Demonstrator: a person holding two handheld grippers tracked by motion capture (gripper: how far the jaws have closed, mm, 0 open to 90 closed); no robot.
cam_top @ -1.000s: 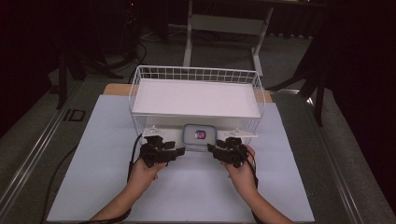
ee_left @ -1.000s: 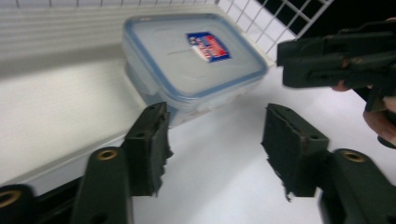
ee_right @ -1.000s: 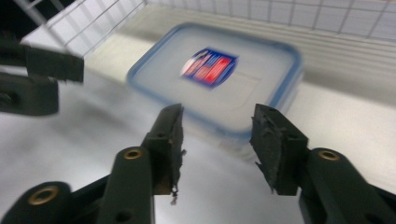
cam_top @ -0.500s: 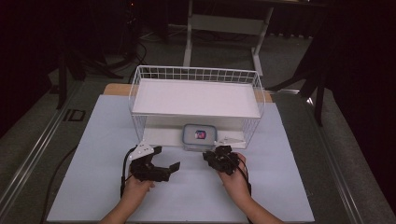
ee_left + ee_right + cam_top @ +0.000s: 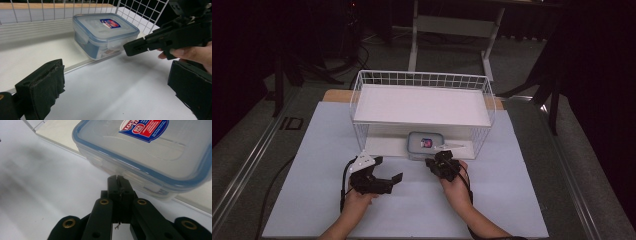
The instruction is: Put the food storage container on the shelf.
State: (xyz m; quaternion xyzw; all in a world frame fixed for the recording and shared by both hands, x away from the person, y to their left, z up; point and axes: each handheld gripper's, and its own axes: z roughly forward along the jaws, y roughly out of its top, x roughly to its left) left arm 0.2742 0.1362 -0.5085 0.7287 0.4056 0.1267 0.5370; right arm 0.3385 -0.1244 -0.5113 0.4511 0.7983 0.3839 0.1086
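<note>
Right gripper (image 5: 119,178): jaws pressed together with nothing between them, having just closed to this position. The tips stand just in front of the near side of the food container (image 5: 155,152), by its side latch; whether they touch it cannot be told.

Left gripper (image 5: 117,87): jaws spread wide and empty, over bare white table surface (image 5: 120,85), apart from the container. In the high view this gripper (image 5: 384,181) lies left of the right gripper (image 5: 439,162).

Container: clear plastic box with a blue-rimmed snap lid, standing on the lower level of the white wire rack (image 5: 422,80), at its front edge. The lid carries a red-and-blue sticker (image 5: 145,127); legible text is "LOC" and "BPA FREE", the remainder being cut off.

Rack: stands on the white table mat, with a white shelf board above the container.
</note>
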